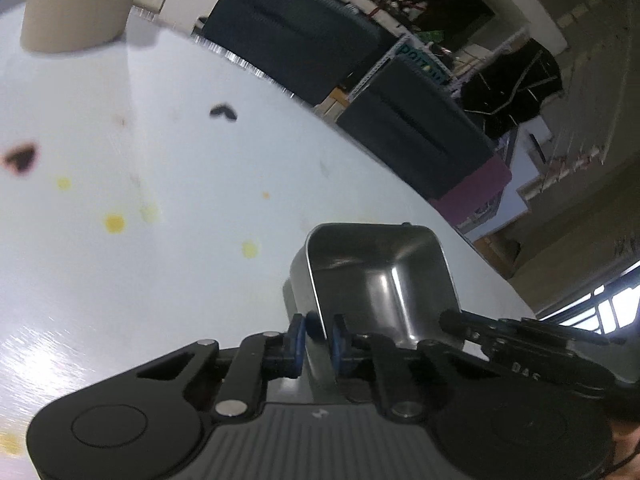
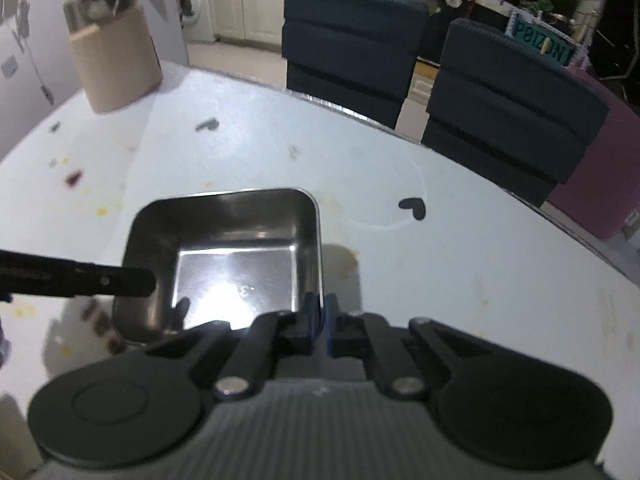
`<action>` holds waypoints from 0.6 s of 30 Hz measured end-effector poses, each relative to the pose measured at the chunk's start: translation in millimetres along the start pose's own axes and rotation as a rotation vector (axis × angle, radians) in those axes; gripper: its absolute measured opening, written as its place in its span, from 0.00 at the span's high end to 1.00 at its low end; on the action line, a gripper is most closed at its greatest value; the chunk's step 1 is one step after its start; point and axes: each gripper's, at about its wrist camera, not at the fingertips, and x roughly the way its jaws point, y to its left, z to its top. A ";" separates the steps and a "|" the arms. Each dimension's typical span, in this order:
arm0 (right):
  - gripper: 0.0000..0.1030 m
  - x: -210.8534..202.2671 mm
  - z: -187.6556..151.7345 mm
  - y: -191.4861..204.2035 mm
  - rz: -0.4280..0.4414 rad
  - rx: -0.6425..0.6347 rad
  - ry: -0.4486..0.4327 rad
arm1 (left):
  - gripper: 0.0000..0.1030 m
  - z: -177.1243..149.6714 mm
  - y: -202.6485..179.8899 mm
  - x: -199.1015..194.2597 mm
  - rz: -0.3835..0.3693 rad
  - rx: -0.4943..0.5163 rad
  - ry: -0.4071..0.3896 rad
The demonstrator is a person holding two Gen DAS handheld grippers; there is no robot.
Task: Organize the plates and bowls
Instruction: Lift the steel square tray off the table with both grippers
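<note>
White table point(image 2: 440, 272), empty steel bowl point(image 2: 236, 264)

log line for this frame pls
left gripper: shut on steel tray rim | right gripper: shut on opposite rim | tray: empty, over white table

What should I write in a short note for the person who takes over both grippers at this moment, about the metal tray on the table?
Left gripper: shut on the near wall of the square metal tray.
Right gripper: shut on the tray's right wall, pads pressed on its rim.
Tray: empty, at the middle of the white table, gripped from two sides. Whether it is lifted off the table cannot be told.
Beige container: upright at the table's far left corner.
Done: both grips on the tray are made.
Left: carry the tray to its place. No plates, bowls or stacking spot are in view, so look for them first.
</note>
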 end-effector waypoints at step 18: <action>0.95 -144.5 -43.4 87.3 -0.010 0.140 -0.209 | 0.92 -16.7 -14.6 -150.0 0.016 0.210 -0.063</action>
